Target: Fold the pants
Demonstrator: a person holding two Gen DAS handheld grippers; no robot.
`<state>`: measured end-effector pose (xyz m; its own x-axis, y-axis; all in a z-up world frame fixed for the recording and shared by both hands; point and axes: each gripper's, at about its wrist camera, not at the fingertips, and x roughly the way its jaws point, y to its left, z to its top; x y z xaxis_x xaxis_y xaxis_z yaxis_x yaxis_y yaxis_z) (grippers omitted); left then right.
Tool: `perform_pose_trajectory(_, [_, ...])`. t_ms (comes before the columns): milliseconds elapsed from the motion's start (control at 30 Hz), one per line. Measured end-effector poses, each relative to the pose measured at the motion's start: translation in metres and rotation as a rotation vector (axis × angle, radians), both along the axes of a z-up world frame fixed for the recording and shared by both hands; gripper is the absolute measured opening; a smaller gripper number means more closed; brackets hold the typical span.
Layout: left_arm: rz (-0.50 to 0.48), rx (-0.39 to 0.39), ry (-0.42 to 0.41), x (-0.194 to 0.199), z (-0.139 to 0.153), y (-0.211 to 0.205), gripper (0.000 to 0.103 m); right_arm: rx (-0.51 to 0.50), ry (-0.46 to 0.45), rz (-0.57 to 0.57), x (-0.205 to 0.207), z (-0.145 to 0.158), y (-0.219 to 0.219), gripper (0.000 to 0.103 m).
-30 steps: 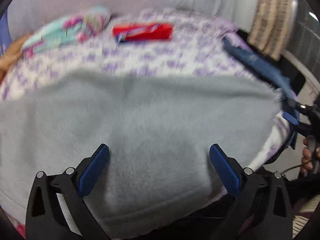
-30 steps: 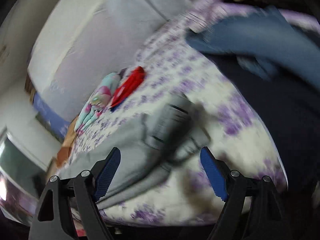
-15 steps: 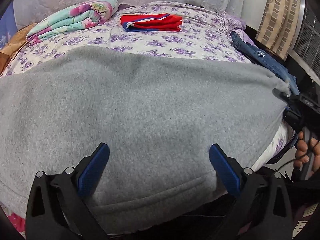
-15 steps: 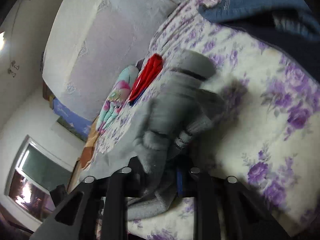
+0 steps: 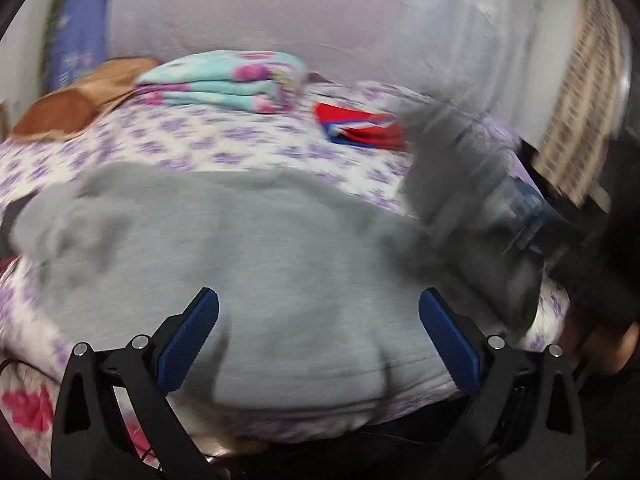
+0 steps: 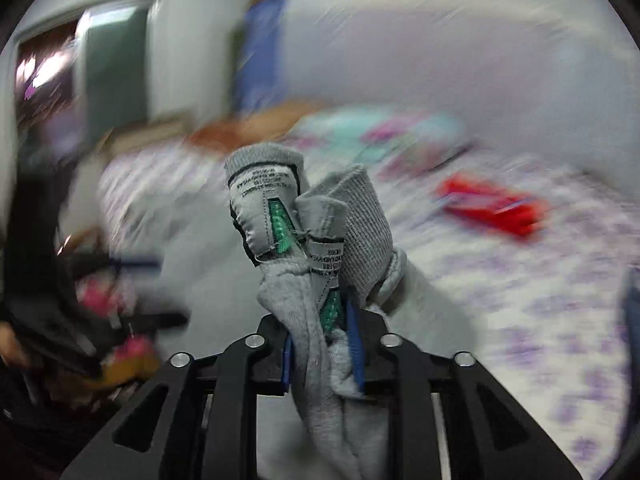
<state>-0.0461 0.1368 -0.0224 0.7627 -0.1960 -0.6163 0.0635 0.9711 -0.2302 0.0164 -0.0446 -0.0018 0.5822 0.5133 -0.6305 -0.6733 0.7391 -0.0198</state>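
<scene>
Grey pants (image 6: 320, 240) newly lifted in right hand-held gripper (image 6: 322, 348), labels unreadable

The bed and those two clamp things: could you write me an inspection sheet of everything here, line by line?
Surface: bed sheet, white with purple flowers.
Job's things: grey pants spread over the near part of the bed; one bunched end with care labels is lifted.
Clutter: folded floral blanket, red and blue folded cloth, brown cloth, blue jeans at the bed's edge.
Grippers: left gripper, jaws wide apart over the pants; right gripper, jaws clamped on the pants.
Cables: nothing clearly seen.
Surroundings: pale wall, window; heavily blurred.
</scene>
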Motion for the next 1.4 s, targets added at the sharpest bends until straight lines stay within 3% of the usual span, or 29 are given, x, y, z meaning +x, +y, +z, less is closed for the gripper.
perform_pose_trajectory(67, [0.049,-0.021,0.037,-0.002,-0.007,0.018,0.098,-0.154,0.092,0.069,-0.001,-0.044,0.033,0.039])
perform_pose_trajectory(100, [0.070,-0.038,0.065,-0.003,-0.013,0.027,0.098,-0.171,0.028,0.082,-0.011,-0.049,0.036,0.043])
perform_pose_trajectory(133, [0.080,-0.054,0.083,-0.003,-0.017,0.033,0.098,-0.166,-0.009,0.092,-0.018,-0.046,0.034,0.051])
perform_pose_trajectory(167, [0.082,-0.067,0.094,-0.003,-0.020,0.037,0.098,-0.133,0.004,0.119,-0.022,-0.039,0.029,0.056])
perform_pose_trajectory(200, [0.077,-0.073,0.103,-0.003,-0.023,0.039,0.098,-0.059,0.044,0.141,-0.024,-0.028,0.019,0.068])
perform_pose_trajectory(233, [0.075,-0.065,0.102,-0.004,-0.023,0.037,0.098,-0.007,0.060,0.149,-0.026,-0.018,0.012,0.069])
perform_pose_trajectory(267, [0.074,-0.055,0.098,-0.004,-0.023,0.035,0.098,0.042,0.043,0.144,-0.031,-0.004,0.002,0.069])
perform_pose_trajectory(367, [0.050,-0.043,0.093,0.001,-0.023,0.025,0.098,0.026,-0.020,0.129,-0.035,0.014,-0.003,0.069])
perform_pose_trajectory(500, [0.041,-0.006,0.115,0.011,-0.032,0.014,0.098,-0.071,0.016,0.119,-0.021,-0.003,0.014,0.067])
perform_pose_trajectory(533, [0.043,0.005,0.118,0.014,-0.034,0.013,0.098,-0.103,0.035,0.122,-0.011,-0.011,0.017,0.048])
perform_pose_trajectory(567, [0.045,0.014,0.120,0.014,-0.034,0.012,0.098,-0.147,0.070,0.121,-0.005,-0.024,0.022,0.036])
perform_pose_trajectory(633, [0.047,0.032,0.125,0.016,-0.036,0.009,0.098,-0.097,0.138,0.109,0.006,-0.030,0.017,0.030])
perform_pose_trajectory(733, [0.047,0.049,0.130,0.018,-0.037,0.008,0.098,0.043,0.120,0.068,0.010,-0.001,-0.002,0.024])
perform_pose_trajectory(800, [0.047,0.052,0.130,0.019,-0.037,0.008,0.098,0.108,0.103,0.093,0.007,0.019,-0.005,0.024])
perform_pose_trajectory(867, [0.047,0.051,0.130,0.020,-0.037,0.007,0.098,0.106,0.108,0.127,0.007,0.024,0.005,0.024])
perform_pose_trajectory(967, [0.049,0.030,0.124,0.018,-0.037,0.010,0.098,0.026,0.220,0.186,0.013,-0.012,0.036,0.029])
perform_pose_trajectory(1033, [0.050,0.013,0.121,0.014,-0.034,0.013,0.098,-0.004,0.257,0.211,0.011,-0.038,0.046,0.042])
perform_pose_trajectory(1067, [0.051,0.006,0.117,0.011,-0.032,0.015,0.098,0.002,0.198,0.219,0.003,-0.040,0.046,0.045])
perform_pose_trajectory(1133, [0.066,-0.007,0.097,-0.001,-0.024,0.023,0.098,0.001,0.185,0.238,-0.004,-0.037,0.047,0.062])
perform_pose_trajectory(1167, [0.083,-0.005,0.086,-0.006,-0.021,0.028,0.098,0.009,0.178,0.240,-0.008,-0.034,0.047,0.065])
perform_pose_trajectory(1300, [0.190,-0.064,0.056,-0.029,-0.011,0.069,0.098,0.050,0.141,0.243,-0.020,-0.025,0.038,0.067])
perform_pose_trajectory(1400, [0.317,-0.075,0.129,-0.027,-0.027,0.102,0.098,0.099,0.126,0.219,-0.022,-0.021,0.024,0.068])
